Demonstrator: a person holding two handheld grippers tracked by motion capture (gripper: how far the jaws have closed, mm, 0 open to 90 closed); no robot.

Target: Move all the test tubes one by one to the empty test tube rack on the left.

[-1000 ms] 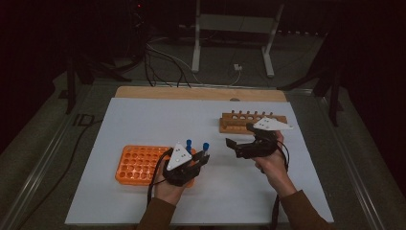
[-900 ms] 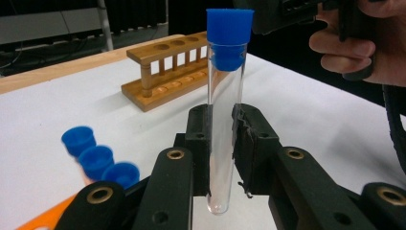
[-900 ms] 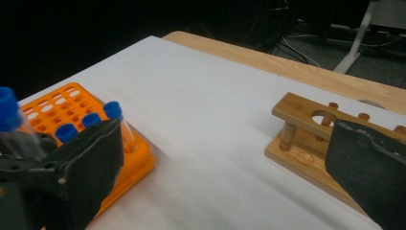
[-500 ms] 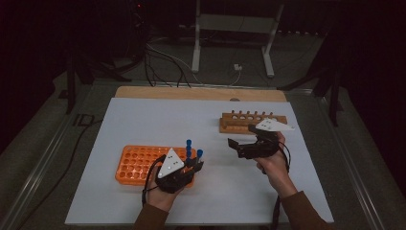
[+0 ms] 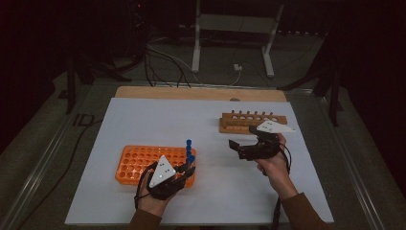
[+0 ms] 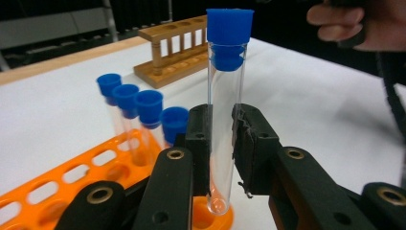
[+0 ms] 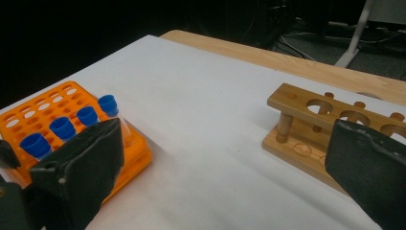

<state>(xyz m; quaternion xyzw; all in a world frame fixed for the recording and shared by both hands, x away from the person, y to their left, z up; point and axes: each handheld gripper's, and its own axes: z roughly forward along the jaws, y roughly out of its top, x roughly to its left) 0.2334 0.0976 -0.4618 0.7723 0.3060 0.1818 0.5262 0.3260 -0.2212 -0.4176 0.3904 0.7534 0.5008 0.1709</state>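
Dark room all around, with cables and a white metal stand (image 5: 230, 33) on the floor beyond the table. White matte sheet (image 5: 158, 115) covers the tabletop; a strip of pale wood (image 5: 201, 93) shows along its far edge. Pinched upright between the left gripper (image 6: 221, 143)'s black pads is a clear glass test tube (image 6: 225, 120) with a blue stopper, its round bottom just over the near corner of the orange plastic rack (image 5: 139, 163), a grid of round holes. Just beyond those jaws, four more blue-capped tubes (image 6: 139, 108) stand in it. Right gripper (image 7: 215, 172) hovers with jaws spread wide, nothing between them; the wooden rack (image 7: 311, 124) stands just past its right jaw.
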